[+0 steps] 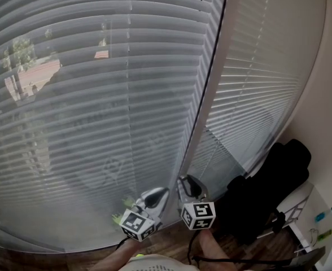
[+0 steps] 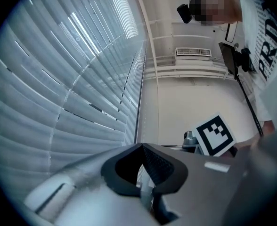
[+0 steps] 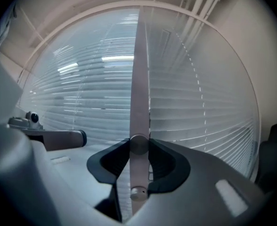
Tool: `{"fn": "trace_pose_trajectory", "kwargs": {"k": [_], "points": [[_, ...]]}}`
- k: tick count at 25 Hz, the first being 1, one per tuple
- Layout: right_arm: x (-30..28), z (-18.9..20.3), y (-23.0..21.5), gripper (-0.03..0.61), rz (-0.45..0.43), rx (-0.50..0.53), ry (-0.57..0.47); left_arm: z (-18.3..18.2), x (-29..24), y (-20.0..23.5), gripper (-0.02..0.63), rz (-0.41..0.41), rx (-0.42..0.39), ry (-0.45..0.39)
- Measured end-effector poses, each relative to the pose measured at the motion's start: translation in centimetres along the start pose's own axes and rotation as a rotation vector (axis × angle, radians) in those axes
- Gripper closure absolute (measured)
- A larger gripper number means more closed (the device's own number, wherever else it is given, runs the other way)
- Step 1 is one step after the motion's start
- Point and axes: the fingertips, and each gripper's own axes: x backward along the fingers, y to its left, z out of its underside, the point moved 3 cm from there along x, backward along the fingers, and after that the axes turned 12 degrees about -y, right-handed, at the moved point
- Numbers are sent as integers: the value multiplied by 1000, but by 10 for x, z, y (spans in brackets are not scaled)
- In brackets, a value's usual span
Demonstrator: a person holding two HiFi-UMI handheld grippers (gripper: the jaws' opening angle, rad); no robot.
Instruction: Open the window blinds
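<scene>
Blinds [image 1: 98, 95]: pale grey-white horizontal slats. Wand [image 3: 139, 79]: dull beige-grey. Left gripper [image 2: 142, 149] and right gripper [image 3: 139, 146]: light grey bodies, black pads [image 3: 170, 167] lining the jaws, cubes patterned in black-and-white squares. Floor [image 1: 166, 244]: brown wood.

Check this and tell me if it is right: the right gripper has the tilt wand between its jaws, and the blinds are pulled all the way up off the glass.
One thing is wrong. The blinds are not pulled up: they hang down with their slats covering the glass, as the head view shows. The rest holds: the right gripper has the tilt wand between its jaws.
</scene>
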Motion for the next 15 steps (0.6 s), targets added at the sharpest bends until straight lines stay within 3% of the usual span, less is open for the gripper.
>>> {"fn": "trace_pose_trajectory", "kwargs": {"k": [15], "points": [[0,2,-3,446,85,-391,-14,-6,1,-2,621,12,8,-5]]}}
